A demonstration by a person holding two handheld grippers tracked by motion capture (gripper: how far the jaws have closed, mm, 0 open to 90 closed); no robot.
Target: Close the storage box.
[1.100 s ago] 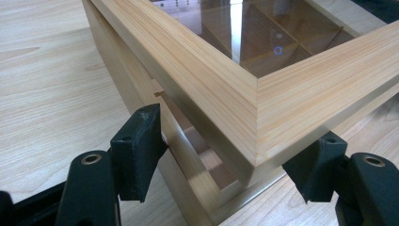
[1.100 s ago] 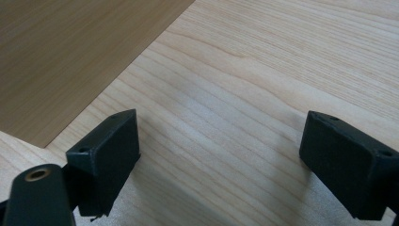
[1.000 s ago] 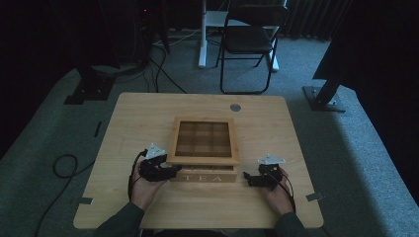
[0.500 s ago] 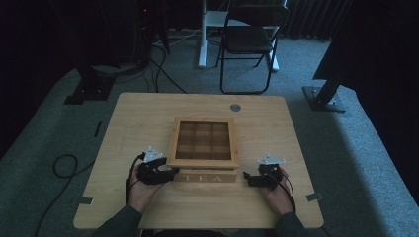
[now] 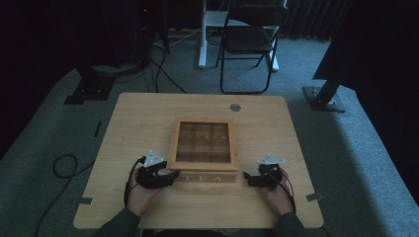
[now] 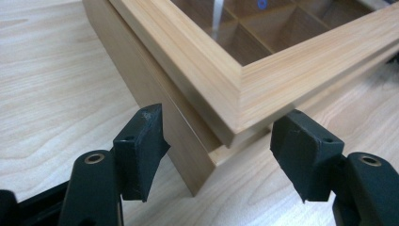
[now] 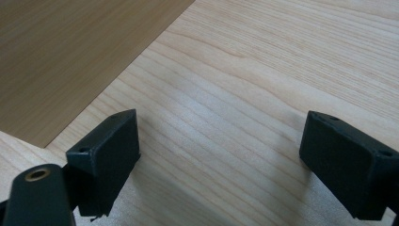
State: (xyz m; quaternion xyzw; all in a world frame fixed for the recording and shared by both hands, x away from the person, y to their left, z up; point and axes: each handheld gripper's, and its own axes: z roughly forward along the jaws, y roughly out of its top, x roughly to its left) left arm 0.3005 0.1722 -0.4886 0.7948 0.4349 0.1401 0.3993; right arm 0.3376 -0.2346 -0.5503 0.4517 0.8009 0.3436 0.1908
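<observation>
We start at our left gripper (image 6: 216, 155), whose jaws stand part open and have just been closing in; the near left corner of the wooden tea box (image 6: 226, 84) sits between them, yet neither pad presses on the wood, so nothing is held. In the high view this left gripper (image 5: 170, 177) lies at the box's front left corner, carried by our left hand (image 5: 141, 190).

Our right gripper (image 7: 219, 160) has its jaws spread wide over bare table, with nothing between them; the brown side of the box (image 7: 70, 52) fills the upper left of its view, apart from the pads. From above, the right gripper (image 5: 247, 178) rests just beside the box's front right corner, in our right hand (image 5: 276, 192).

The tea box (image 5: 203, 148) stands near the middle of the table (image 5: 148, 113), toward our edge, with its lid down. The lid has a clear pane, and through it we count nine compartments in three rows of three. The front wall bears the word TEA.

We count one box, two grippers, two hands, and one small round grey disc (image 5: 235, 107) set in the tabletop near the far edge. Beyond the table stands one dark folding chair (image 5: 249, 44). One cable (image 5: 62, 168) loops on the floor at the left.
</observation>
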